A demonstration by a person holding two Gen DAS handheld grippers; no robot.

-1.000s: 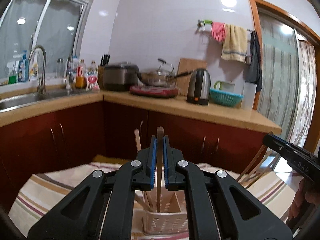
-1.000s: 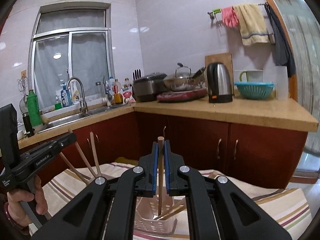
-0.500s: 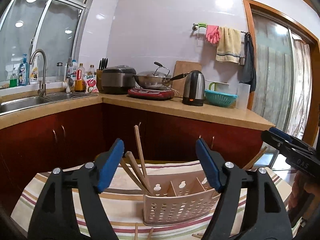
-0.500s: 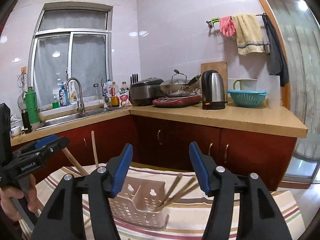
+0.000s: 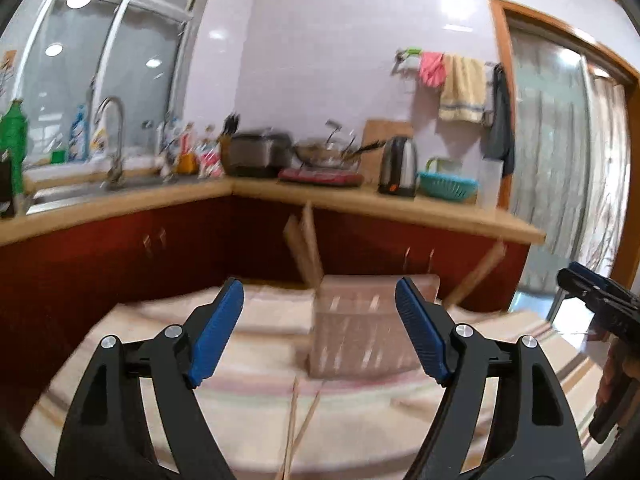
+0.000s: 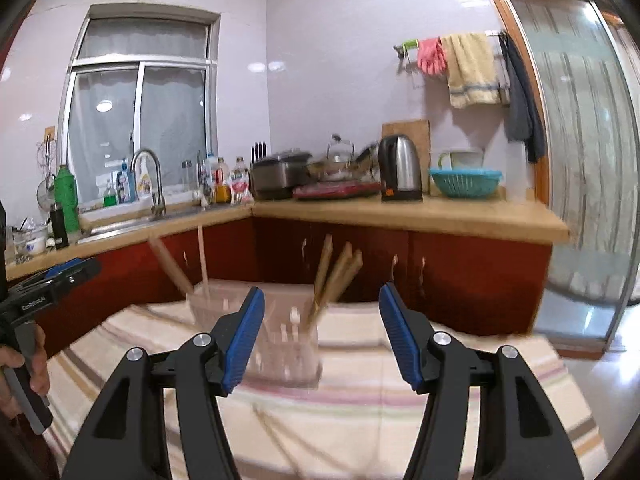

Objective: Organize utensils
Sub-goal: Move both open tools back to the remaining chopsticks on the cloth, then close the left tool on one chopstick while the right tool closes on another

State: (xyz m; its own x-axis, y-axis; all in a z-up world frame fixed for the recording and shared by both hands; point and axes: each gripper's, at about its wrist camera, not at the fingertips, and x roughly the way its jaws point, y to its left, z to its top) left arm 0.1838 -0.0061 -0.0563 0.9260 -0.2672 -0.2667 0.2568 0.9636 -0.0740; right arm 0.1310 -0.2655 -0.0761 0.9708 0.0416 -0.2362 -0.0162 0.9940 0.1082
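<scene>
Left gripper (image 5: 320, 320) now stands wide and its jaws are opening a touch more, nothing between the blue pads (image 5: 218, 332); a second ago they were pinched on one upright chopstick over the basket. Right gripper (image 6: 322, 326) also spread wide and empty, and it too was clamped on a single stick a second ago. So both sticks got dropped into the pale slotted utensil basket (image 5: 372, 332) at about the same time, and both grippers have since pulled back from it: the basket sat right under the pads before, now it stands clear ahead on the striped tablecloth (image 6: 440, 360). In the right view a leaning group of chopsticks (image 6: 334, 276) stands in the basket's right part, two more (image 6: 176, 272) lean out at its left end. Loose chopsticks (image 5: 298, 420) lie on the cloth just in front of the basket, blurred, count unclear. Right gripper shows at the right edge of the left view (image 5: 596, 296), held by a hand. Judgement: one place cycle is finished, task not done; next step is likely picking the loose sticks off the cloth. Frames are motion-blurred, so exact slots are not readable.
</scene>
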